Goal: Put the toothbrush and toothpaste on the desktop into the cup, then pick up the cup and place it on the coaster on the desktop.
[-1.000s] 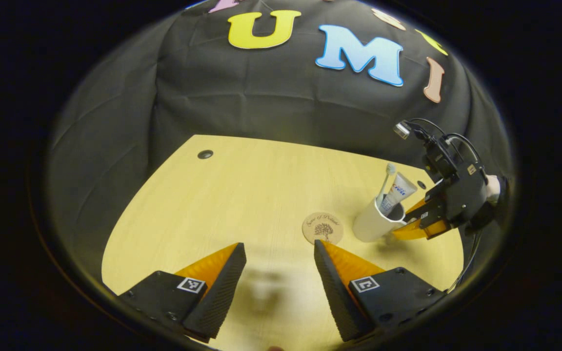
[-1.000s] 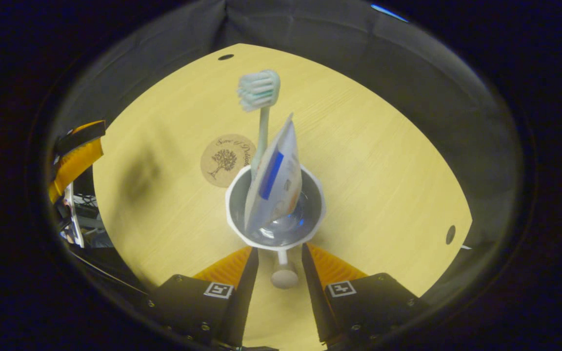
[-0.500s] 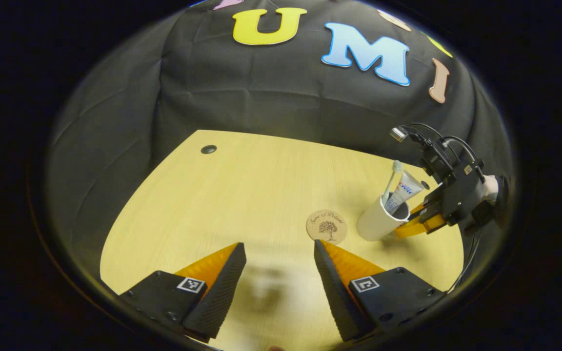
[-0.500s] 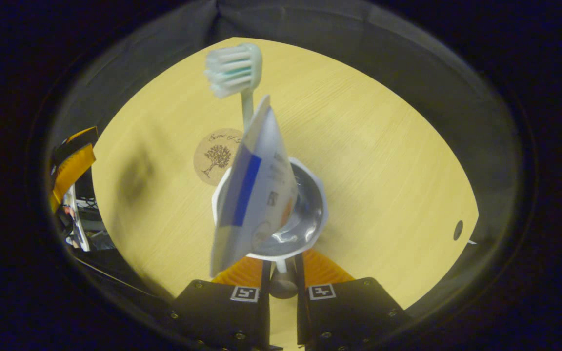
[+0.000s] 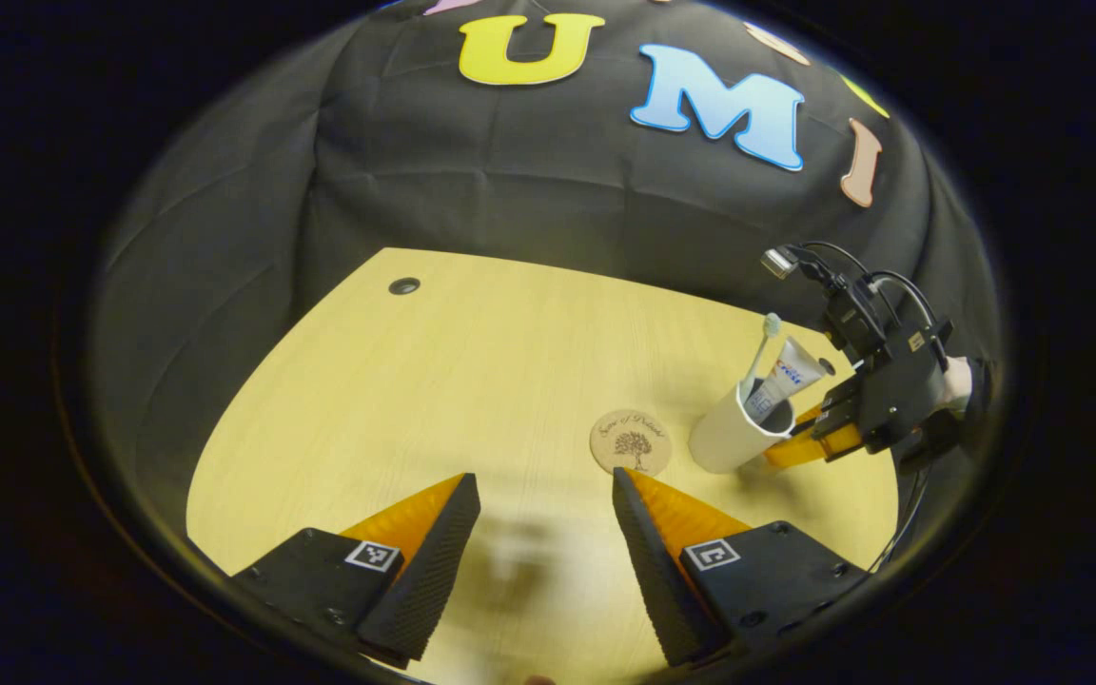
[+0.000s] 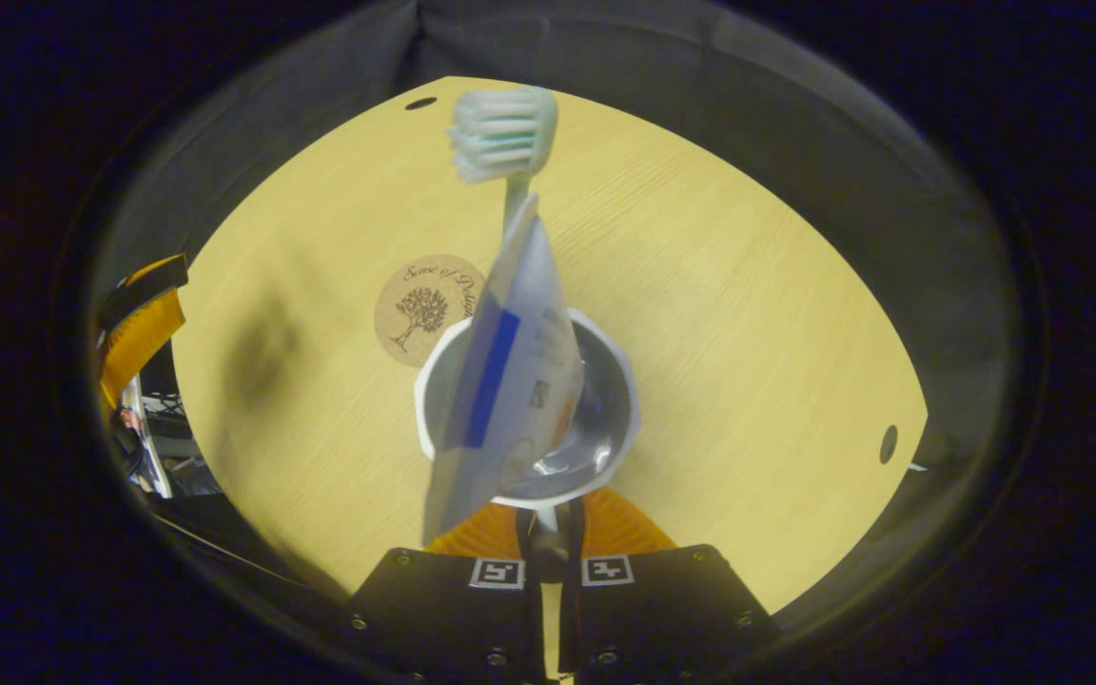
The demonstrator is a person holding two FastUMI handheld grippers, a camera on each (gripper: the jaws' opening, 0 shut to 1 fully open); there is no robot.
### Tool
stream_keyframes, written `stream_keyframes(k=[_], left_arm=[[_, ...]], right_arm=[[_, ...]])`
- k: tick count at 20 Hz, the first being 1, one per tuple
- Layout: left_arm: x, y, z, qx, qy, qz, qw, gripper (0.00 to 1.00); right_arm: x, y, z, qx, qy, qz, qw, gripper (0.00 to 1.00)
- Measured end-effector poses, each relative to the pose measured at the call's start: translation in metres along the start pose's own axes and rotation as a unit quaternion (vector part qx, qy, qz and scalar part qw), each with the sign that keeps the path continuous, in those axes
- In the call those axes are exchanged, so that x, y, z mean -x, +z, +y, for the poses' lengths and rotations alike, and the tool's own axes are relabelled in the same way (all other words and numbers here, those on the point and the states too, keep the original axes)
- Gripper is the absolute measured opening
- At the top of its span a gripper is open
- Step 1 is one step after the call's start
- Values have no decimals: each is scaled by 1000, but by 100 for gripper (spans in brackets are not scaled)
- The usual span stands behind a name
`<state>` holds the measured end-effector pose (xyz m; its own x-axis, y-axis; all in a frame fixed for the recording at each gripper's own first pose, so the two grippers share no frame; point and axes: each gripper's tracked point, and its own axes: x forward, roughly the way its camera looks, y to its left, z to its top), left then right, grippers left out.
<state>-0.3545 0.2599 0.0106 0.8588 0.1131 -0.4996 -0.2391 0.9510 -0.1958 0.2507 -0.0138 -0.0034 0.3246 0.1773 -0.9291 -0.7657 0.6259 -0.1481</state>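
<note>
A white cup (image 6: 616, 395) holds the toothpaste tube (image 6: 510, 381) and the toothbrush (image 6: 502, 133), whose bristle head stands high above the rim. My right gripper (image 6: 548, 521) is shut on the cup's handle, just below the rim. In the left gripper view the cup (image 5: 721, 440) leans, with the right gripper (image 5: 789, 447) behind it. The round cork coaster (image 5: 631, 442) lies just left of the cup, apart from it; the coaster (image 6: 420, 309) sits beyond the cup's rim. My left gripper (image 5: 538, 533) hovers open over the table near the coaster, holding nothing.
The light wooden table (image 5: 434, 381) has a small dark hole (image 5: 404, 285) near its far left corner and another hole (image 6: 888, 443) near the right edge. Black cloth walls stand behind the table. The left gripper (image 6: 134, 319) shows at the left edge.
My right gripper's fingers have closed from either side of the handle onto it. The cup has tipped and shifted a little, swinging the toothbrush and tube. The left gripper stays open, hardly moved.
</note>
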Motion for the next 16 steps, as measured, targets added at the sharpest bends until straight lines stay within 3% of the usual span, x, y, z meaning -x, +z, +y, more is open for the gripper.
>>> stream_keyframes(k=[12,13,15,16], left_arm=[[1,-7,1,6,0,-5,1000,93],[2,-8,2,8,1,-4,1000,97],[5,-10,4,9,2,-4,1000,93],[6,-12,5,10,4,-3,1000,97]], right_arm=[[6,13,14,-14,11,-18,1000,7],[7,14,17,-16,13,-19,1000,7],[7,19,22,-20,20,-21,999,7],[7,22,24,-19,21,-23,999,7]])
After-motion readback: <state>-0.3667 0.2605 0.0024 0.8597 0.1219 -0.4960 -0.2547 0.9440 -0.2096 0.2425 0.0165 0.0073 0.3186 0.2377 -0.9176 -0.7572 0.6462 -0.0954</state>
